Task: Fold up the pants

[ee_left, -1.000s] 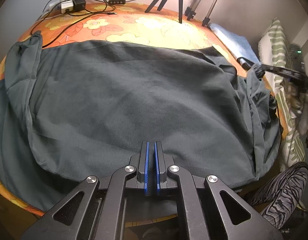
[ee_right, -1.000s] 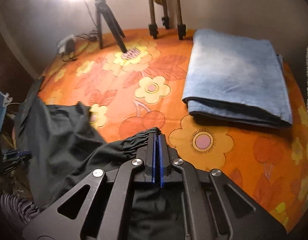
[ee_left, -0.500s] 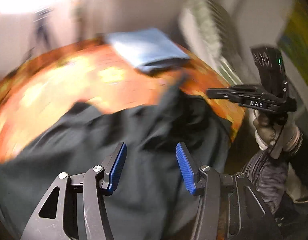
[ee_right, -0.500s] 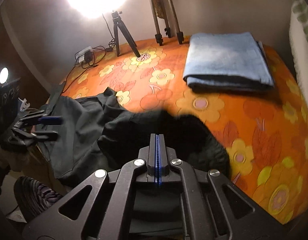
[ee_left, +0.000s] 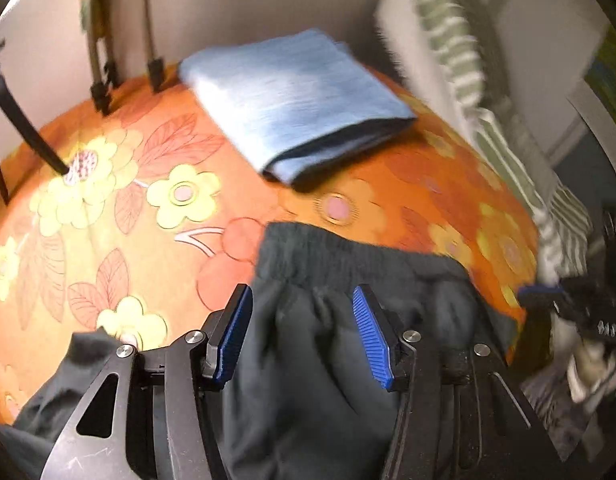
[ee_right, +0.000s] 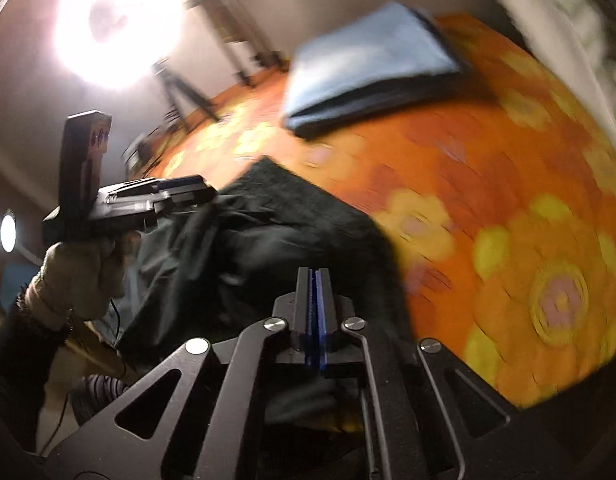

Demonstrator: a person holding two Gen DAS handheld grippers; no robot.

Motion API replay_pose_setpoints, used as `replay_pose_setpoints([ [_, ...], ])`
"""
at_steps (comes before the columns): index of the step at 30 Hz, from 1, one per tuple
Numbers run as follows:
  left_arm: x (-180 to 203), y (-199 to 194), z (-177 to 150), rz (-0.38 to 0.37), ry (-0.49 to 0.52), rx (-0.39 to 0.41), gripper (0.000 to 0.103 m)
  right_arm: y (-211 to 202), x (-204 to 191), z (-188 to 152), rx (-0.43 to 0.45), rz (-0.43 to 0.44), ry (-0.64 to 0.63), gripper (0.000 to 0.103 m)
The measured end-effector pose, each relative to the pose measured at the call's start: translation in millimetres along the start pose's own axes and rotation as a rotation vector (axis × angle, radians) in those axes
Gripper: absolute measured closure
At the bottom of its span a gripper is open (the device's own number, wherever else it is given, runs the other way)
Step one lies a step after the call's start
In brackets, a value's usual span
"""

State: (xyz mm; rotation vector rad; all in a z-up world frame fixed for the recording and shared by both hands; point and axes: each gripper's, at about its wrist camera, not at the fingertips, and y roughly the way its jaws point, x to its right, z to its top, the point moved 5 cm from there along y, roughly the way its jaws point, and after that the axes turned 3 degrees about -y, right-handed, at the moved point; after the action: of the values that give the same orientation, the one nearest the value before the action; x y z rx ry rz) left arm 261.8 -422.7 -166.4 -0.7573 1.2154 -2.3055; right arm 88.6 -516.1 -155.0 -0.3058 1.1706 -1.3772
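The dark grey pants (ee_left: 348,256) lie bunched on the orange flowered table (ee_left: 107,220), with the gathered waistband facing the far side. My left gripper (ee_left: 301,292) hovers open just above the waistband, its blue pads clear of the cloth. The right wrist view shows it (ee_right: 205,190) from the side in a gloved hand (ee_right: 79,272), over the pants (ee_right: 291,216). My right gripper (ee_right: 316,272) has its pads almost together, parting by a sliver. Dark cloth bunches at its tips, and I cannot tell whether any is pinched. It also shows blurred (ee_left: 540,290) at the pants' right corner.
A folded light-blue cloth (ee_left: 291,100) (ee_right: 372,60) lies at the back of the table. Tripod legs (ee_left: 27,136) and stand feet (ee_left: 99,92) rest at the back left under a bright lamp (ee_right: 111,20). A green-striped cushion (ee_left: 468,60) leans beyond the right edge.
My left gripper has opened and swung right, from the wide spread of cloth to the waistband. My right gripper stayed shut while moving, and the waistband now lies farther onto the table.
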Motion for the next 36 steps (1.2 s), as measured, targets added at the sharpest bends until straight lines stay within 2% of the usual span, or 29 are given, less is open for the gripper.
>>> replay_pose_setpoints([
  [2, -2.6, 12.3, 3.6, -0.006, -0.022, -0.02, 0.051, -3.2, 22.6, -9.9, -0.014, -0.034, 0.06, 0.087],
  [4, -2.8, 21.4, 5.0, -0.009, -0.031, -0.031, 0.051, -5.5, 39.0, -16.0, -0.021, -0.049, 0.104, 0.07],
  [7, -2.8, 28.9, 5.3, -0.001, -0.047, -0.039, 0.051, -9.0, 55.1, -21.8, -0.023, -0.032, 0.158, 0.061],
  [9, -2.3, 31.3, 3.9, 0.014, -0.043, -0.041, 0.051, -8.6, 58.4, -27.1, -0.037, -0.022, 0.164, 0.06],
  [15, -6.1, 35.5, -1.1, 0.038, -0.057, -0.047, 0.052, 3.0, 45.8, -40.0, -0.091, -0.004, 0.139, 0.06],
  [17, -6.7, 36.1, -3.3, 0.036, -0.063, -0.041, 0.055, 3.5, 44.4, -42.9, -0.097, -0.014, 0.129, 0.06],
  [20, -6.4, 36.1, -4.7, 0.048, -0.05, -0.025, 0.066, 5.7, 46.0, -46.7, -0.11, -0.021, 0.143, 0.06],
  [21, -8.0, 34.2, -4.5, 0.052, -0.06, -0.013, 0.079, 6.3, 46.2, -47.9, -0.114, -0.023, 0.143, 0.06],
  [22, -9.9, 33.3, -3.8, 0.055, -0.066, -0.007, 0.086, 7.4, 46.6, -49.3, -0.119, -0.031, 0.142, 0.06],
  [24, -11.1, 28.4, -3.5, 0.04, -0.081, 0.01, 0.091, 10.8, 47.5, -53.3, -0.131, -0.033, 0.145, 0.06],
  [28, 1.2, 13.7, -5.7, 0.021, -0.042, 0.046, 0.094, 11.1, 45.7, -53.1, -0.123, -0.034, 0.131, 0.06],
  [29, 6.4, 7.3, -6.5, 0.009, -0.037, 0.061, 0.094, 11.5, 44.6, -52.9, -0.121, -0.03, 0.129, 0.064],
  [30, 11.7, 1.6, -7.7, -0.006, -0.03, 0.073, 0.094, 12.3, 43.6, -53.2, -0.124, -0.022, 0.131, 0.074],
  [32, 26.8, -12.6, -10.1, -0.03, 0.002, 0.102, 0.095, 11.2, 41.8, -52.6, -0.112, -0.028, 0.126, 0.076],
  [34, 47.0, -27.6, -15.1, -0.053, 0.049, 0.131, 0.095, 5.2, 40.9, -51.0, -0.086, -0.016, 0.128, 0.088],
  [36, 66.9, -39.5, -21.4, -0.067, 0.104, 0.151, 0.095, -3.7, 42.9, -49.3, -0.06, 0.019, 0.15, 0.092],
])
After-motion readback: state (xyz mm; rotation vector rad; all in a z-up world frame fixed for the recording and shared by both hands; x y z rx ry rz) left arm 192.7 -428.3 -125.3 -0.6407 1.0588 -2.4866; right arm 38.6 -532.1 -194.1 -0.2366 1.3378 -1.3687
